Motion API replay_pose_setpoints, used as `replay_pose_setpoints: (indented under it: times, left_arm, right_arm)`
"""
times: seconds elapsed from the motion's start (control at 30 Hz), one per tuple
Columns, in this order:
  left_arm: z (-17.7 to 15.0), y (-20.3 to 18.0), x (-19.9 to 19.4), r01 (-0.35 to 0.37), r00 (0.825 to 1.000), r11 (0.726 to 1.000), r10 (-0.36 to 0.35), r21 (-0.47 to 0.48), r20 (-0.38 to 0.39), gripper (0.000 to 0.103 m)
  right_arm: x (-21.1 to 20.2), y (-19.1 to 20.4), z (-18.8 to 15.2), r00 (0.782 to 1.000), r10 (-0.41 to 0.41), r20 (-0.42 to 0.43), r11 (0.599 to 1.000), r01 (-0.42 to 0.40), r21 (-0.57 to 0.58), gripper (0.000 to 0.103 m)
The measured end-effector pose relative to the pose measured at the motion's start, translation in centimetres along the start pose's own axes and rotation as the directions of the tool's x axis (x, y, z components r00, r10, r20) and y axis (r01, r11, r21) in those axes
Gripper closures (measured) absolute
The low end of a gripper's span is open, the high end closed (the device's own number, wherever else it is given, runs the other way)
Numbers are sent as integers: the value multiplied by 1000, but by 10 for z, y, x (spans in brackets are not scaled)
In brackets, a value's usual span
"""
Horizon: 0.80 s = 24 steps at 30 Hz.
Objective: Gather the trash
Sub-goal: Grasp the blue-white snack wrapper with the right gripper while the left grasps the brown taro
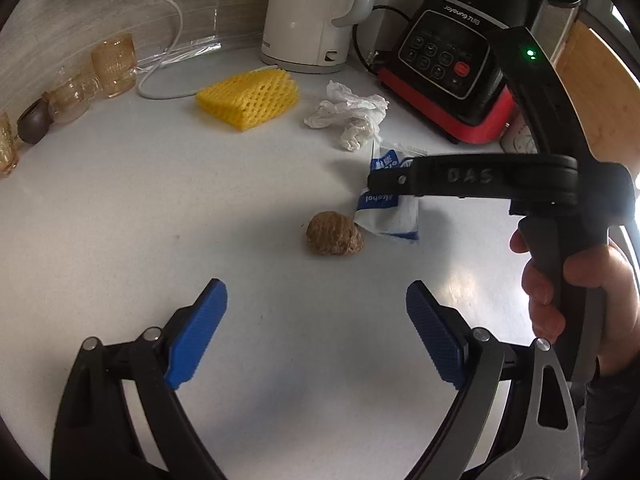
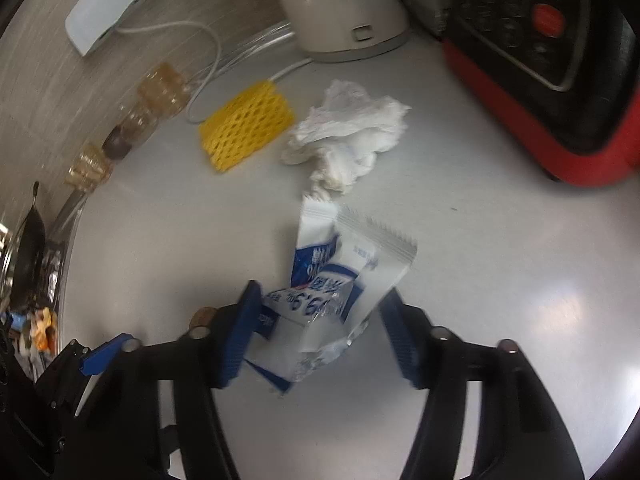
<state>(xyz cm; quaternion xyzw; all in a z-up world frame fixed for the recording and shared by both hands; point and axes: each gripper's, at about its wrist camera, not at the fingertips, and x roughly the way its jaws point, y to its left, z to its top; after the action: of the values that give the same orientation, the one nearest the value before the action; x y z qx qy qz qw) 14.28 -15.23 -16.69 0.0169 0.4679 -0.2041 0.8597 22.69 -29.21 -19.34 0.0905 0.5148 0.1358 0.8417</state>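
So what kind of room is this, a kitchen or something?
Most likely a home kitchen counter. A white electric kettle and a black-and-red blender base stand against the wall, with small amber glass cups lined up beside them on the white countertop.

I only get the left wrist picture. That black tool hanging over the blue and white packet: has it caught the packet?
Observer: In the right wrist view the packet lies between the right gripper's jaws. I cannot tell whether the pads press it.
Operator: Is the packet whole?
Observer: Its near end looks torn open, clear and crumpled.
Operator: Is there anything beyond those amber glasses?
Observer: Yes. Past the amber glasses, at the left edge, lie some colourful scraps, too blurred to name.
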Motion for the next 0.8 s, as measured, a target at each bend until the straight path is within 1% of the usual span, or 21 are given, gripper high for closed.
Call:
replay_pose_setpoints:
  times: [0.03, 0.07, 0.1, 0.13, 0.2, 0.27, 0.33, 0.43, 0.47, 0.53, 0.67, 0.8]
  left_arm:
    - [1, -2, 2, -9, 1000, 1000, 9, 4, -1, 17]
    - [3, -4, 4, -16, 1000, 1000, 16, 7, -2, 17]
    - [4, -6, 7, -21, 1000, 1000, 21, 8, -5, 19]
    - [6, -8, 10, -24, 1000, 1000, 24, 7, -8, 20]
    - [10, -11, 17, -23, 1000, 1000, 23, -2, -15, 20]
    - [14, -16, 23, -24, 1000, 1000, 24, -6, -18, 21]
    - [18, -21, 28, -31, 999, 999, 31, 7, -17, 23]
    - [26, -28, 38, -41, 999, 998, 42, 43, -15, 34]
    - [28, -28, 40, -40, 999, 998, 41, 45, -16, 36]
    - [30, -30, 45, -38, 999, 998, 39, 52, -20, 44]
    - [29, -30, 47, -53, 998, 997, 54, 65, -18, 50]
    - [28, -27, 50, -67, 997, 996, 68, 51, -20, 63]
  right_arm:
    - [0, 1, 2, 1000, -8, 6, 1000, 8, -20, 58]
    - [0, 3, 3, 1000, -12, 10, 999, 12, -38, 68]
    - [0, 3, 4, 1000, -12, 14, 998, 13, -54, 76]
    - [1, 3, 6, 1000, -6, 11, 997, 7, -71, 88]
    - [1, -1, 7, 1000, -2, 14, 997, 3, -83, 88]
    - [0, -6, 8, 1000, -5, 26, 995, 8, -101, 92]
    - [-3, -13, 8, 999, -1, 38, 994, 5, -106, 93]
    - [-13, -26, 9, 998, 13, 57, 995, -7, -99, 94]
    - [-16, -30, 10, 998, 12, 63, 995, -6, -95, 94]
    - [-22, -39, 10, 997, 18, 72, 997, -12, -82, 94]
    - [-31, -53, 8, 996, 36, 84, 998, -31, -62, 93]
    - [-34, -59, 6, 994, 50, 96, 998, -45, -53, 93]
